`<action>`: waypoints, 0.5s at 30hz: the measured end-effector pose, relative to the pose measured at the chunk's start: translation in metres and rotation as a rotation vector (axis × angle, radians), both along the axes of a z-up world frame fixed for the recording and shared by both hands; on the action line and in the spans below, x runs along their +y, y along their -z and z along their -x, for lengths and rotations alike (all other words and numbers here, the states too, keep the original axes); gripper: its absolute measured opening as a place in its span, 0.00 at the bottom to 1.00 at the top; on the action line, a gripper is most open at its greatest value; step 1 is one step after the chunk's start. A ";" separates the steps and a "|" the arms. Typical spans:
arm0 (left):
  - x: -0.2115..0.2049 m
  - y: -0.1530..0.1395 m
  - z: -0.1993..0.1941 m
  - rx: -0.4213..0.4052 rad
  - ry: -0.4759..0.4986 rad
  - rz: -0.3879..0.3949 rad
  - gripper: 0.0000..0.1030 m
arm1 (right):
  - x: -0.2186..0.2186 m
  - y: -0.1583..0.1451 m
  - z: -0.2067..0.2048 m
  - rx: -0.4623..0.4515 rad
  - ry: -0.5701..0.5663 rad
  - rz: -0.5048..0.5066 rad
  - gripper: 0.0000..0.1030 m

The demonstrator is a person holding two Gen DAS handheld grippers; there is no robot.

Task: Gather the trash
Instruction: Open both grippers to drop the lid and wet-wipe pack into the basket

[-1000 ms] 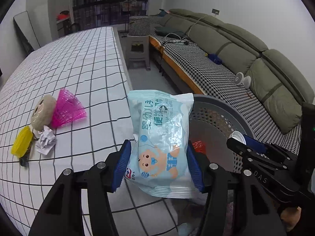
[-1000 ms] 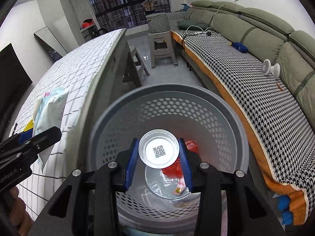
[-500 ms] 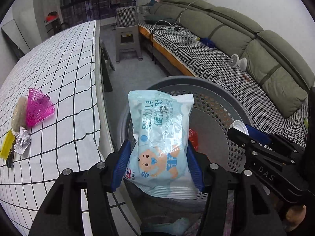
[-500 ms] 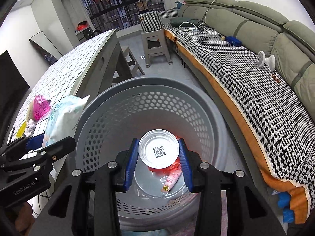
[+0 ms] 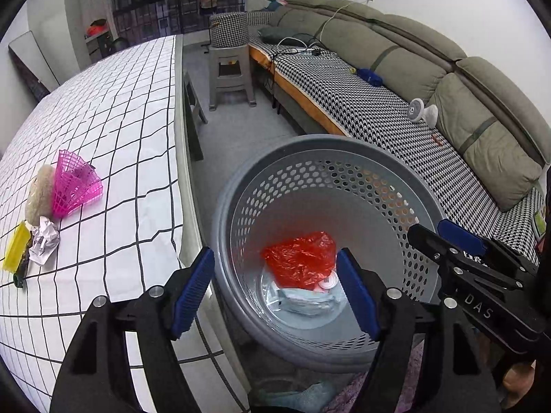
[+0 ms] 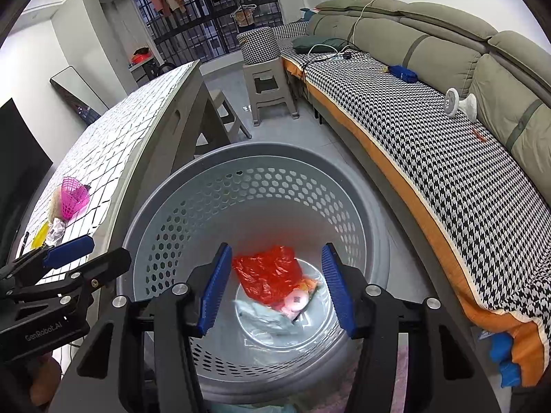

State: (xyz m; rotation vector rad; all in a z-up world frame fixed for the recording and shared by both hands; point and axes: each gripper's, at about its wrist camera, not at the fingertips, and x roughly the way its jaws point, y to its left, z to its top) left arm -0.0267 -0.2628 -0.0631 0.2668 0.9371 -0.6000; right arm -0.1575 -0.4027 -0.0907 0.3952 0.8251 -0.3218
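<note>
A grey perforated basket stands on the floor beside the table. Inside lie a red plastic bag, a pale blue wipes pack and a small round lid with a code. My left gripper hangs over the basket, jaws opening, nothing between them. My right gripper is over the basket too, jaws opening and empty. On the checked tablecloth lie a pink mesh cone, a beige round pad, crumpled foil and a yellow piece.
A green sofa with a houndstooth cover runs along the right wall. A grey stool stands on the floor beyond the basket. A small white fan lies on the sofa seat. Cloth lies on the floor under the grippers.
Both grippers opened. The wipes pack left the left gripper and the round lid left the right one; both now lie at the bottom of the basket.
</note>
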 end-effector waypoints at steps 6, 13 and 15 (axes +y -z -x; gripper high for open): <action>0.006 -0.004 0.000 -0.013 -0.025 0.009 0.77 | 0.003 -0.003 0.001 -0.003 0.001 0.003 0.51; 0.017 -0.009 -0.001 -0.031 -0.054 0.019 0.83 | 0.006 -0.007 0.004 -0.010 -0.003 0.012 0.52; 0.020 -0.010 -0.001 -0.037 -0.061 0.018 0.84 | 0.008 -0.008 0.005 -0.011 -0.004 0.014 0.53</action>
